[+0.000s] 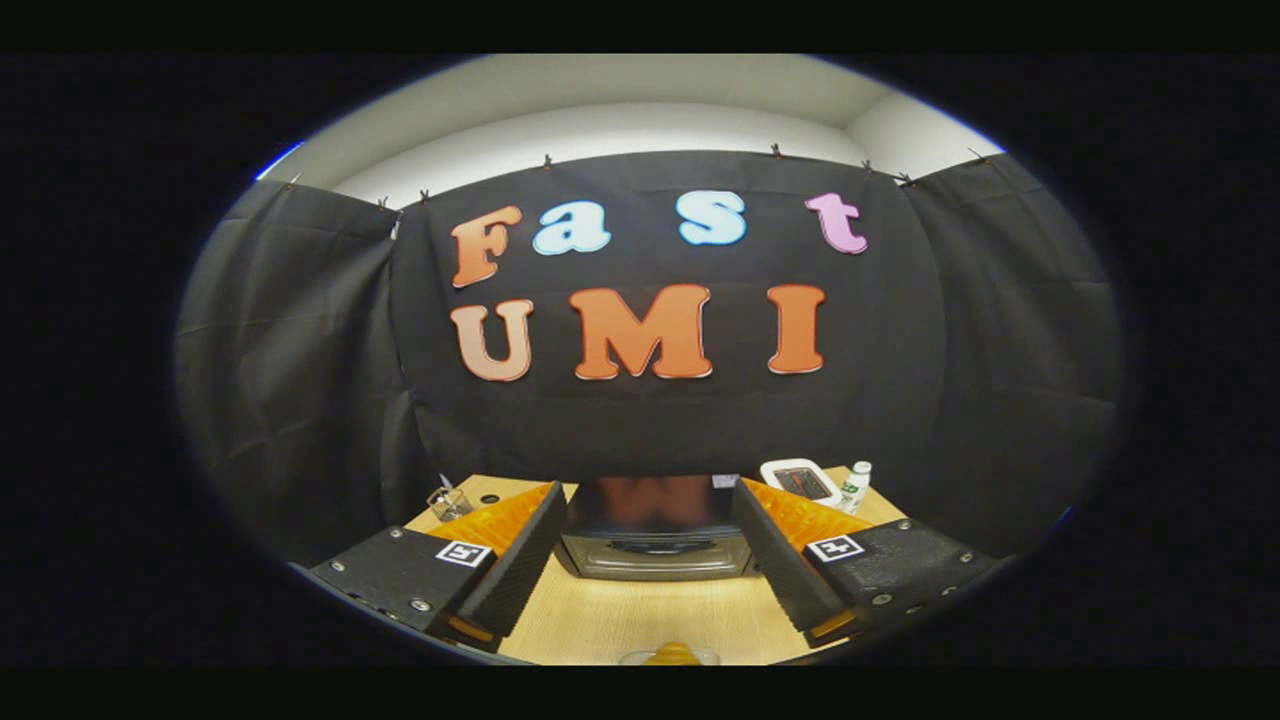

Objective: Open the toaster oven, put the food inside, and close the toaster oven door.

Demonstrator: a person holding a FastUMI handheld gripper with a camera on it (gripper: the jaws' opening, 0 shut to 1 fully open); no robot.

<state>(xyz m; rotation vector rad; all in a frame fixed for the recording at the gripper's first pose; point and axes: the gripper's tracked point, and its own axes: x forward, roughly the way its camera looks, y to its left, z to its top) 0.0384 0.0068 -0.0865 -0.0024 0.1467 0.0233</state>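
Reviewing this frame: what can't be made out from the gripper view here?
- Toaster oven: its sides hide behind the open gripper fingers; door state unclear.
- Food: an orange item in a clear dish between the fingers, cut off at the view's lower limit; type unclear.
- Glass beyond one finger: contents too small.
- White device and small bottle beyond the other finger: too small to identify.

Toaster oven on table, door shut, beyond fingers; food nearer, partly visible.
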